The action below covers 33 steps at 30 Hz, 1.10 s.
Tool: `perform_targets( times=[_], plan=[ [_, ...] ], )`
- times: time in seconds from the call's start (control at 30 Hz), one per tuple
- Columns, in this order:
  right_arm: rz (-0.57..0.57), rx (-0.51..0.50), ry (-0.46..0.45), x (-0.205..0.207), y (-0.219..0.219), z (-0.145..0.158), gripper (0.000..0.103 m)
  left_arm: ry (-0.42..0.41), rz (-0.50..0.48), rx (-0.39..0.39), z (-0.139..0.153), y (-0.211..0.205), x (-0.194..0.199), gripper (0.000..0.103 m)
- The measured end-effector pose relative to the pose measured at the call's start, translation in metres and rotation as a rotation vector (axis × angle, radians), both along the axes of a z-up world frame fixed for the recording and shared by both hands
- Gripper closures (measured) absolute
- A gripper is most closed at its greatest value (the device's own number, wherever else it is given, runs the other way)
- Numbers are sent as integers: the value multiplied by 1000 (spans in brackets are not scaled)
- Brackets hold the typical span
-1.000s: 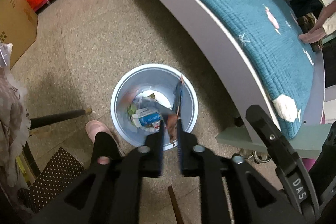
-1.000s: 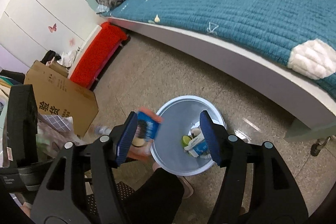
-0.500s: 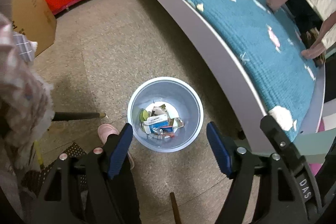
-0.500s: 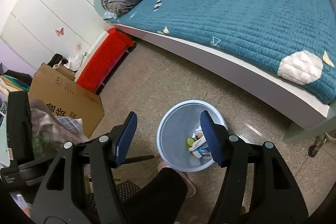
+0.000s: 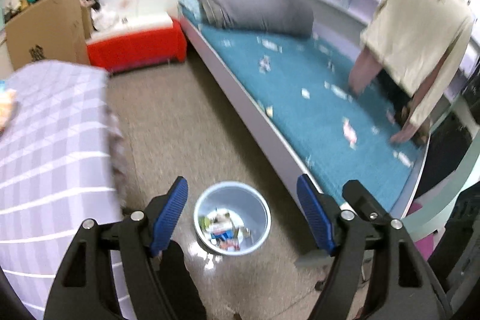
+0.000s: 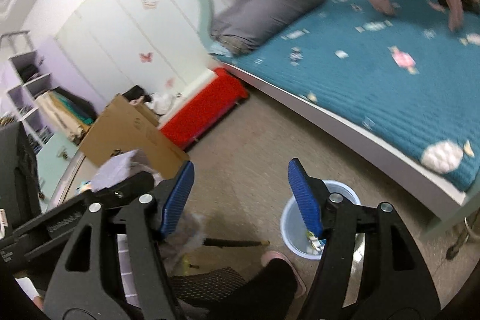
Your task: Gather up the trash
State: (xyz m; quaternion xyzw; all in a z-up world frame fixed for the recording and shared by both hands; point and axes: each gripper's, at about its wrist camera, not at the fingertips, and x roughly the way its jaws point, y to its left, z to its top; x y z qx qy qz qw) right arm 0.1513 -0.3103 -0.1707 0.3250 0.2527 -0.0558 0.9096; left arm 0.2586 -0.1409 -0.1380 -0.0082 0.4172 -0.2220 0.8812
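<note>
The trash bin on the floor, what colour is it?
Light blue; the trash bin shows best in the left wrist view.

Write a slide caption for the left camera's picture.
Empty left claw opening above the trash-filled bin beside a littered bed.

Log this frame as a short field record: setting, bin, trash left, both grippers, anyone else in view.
setting: bedroom, speckled floor beside a bed with teal cover
bin: pale blue bin on the floor by the bed, wrappers and cartons inside
trash left: small scraps scattered on the cover, one crumpled white wad near the bed edge
left gripper: jaws opening, nothing between them
right gripper: jaws opening, nothing between them
other person: leaning over the bed, a hand on the cover
image: motion blur
</note>
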Motion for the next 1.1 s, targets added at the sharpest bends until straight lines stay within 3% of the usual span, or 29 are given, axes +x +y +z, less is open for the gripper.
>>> perform_targets(
  times=[0.23,0.5,0.77,0.9,1.1],
  plan=[
    [193,-60,-51,38,83,61,37,-118,97,8,64,92,-6,23],
    [443,-109,-53,106,201,92,37,-121,326,34,90,245,24,23],
    [617,-121,13,185,308,92,37,51,505,-87,71,385,83,24],
    [664,-128,61,217,341,83,37,117,529,-118,53,416,109,38],
    [689,-131,119,256,370,66,37,154,535,-151,32,431,136,48]
  ],
)
